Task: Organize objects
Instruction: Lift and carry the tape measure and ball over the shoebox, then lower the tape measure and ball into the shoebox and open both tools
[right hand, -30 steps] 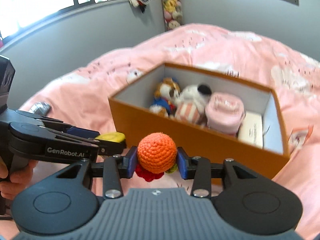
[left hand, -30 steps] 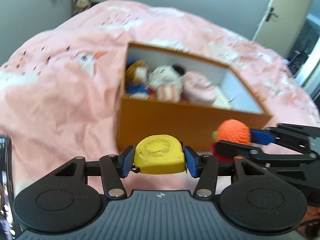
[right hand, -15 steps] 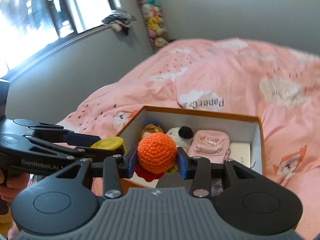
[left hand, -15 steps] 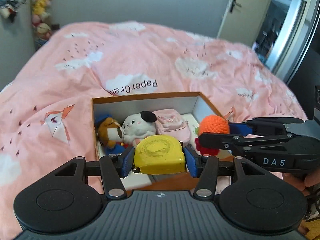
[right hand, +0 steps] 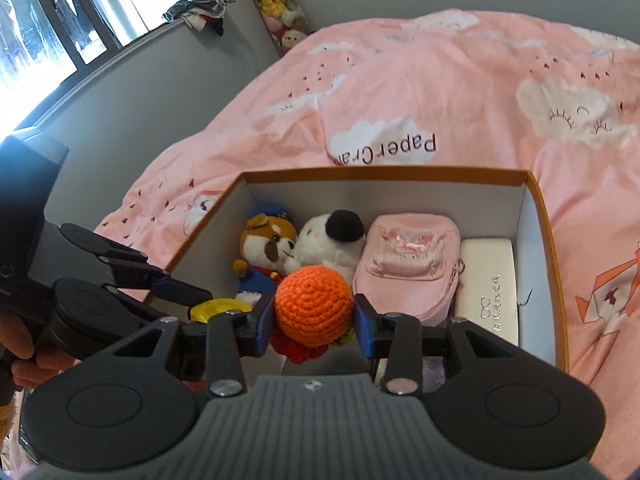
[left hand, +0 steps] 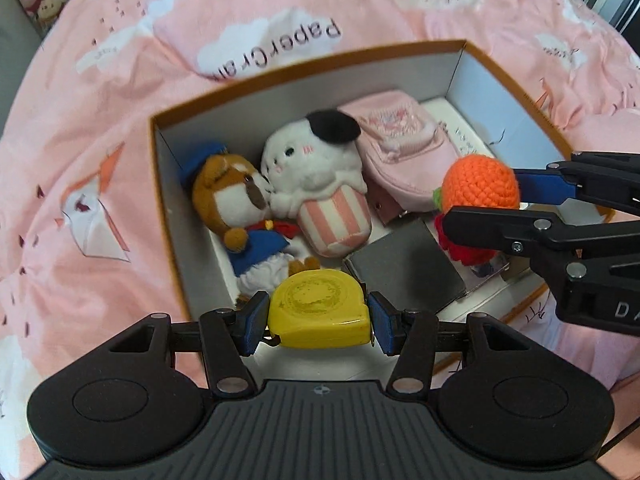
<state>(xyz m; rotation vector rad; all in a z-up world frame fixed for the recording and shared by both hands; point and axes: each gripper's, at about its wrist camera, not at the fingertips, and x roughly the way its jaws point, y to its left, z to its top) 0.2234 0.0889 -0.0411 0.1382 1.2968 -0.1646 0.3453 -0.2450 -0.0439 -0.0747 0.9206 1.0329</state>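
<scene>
Yellow tape measure (left hand: 319,309) clamped in downward-tilted left hand-held gripper (left hand: 318,322).

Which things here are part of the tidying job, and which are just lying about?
Job: tape measure in left gripper; crochet toy in right gripper; box.
Lying about: bedspread; wall plushies; clothes on sill.

Right claw (right hand: 315,317) grips orange crochet ball (right hand: 314,305) above the open box (right hand: 541,216).
</scene>
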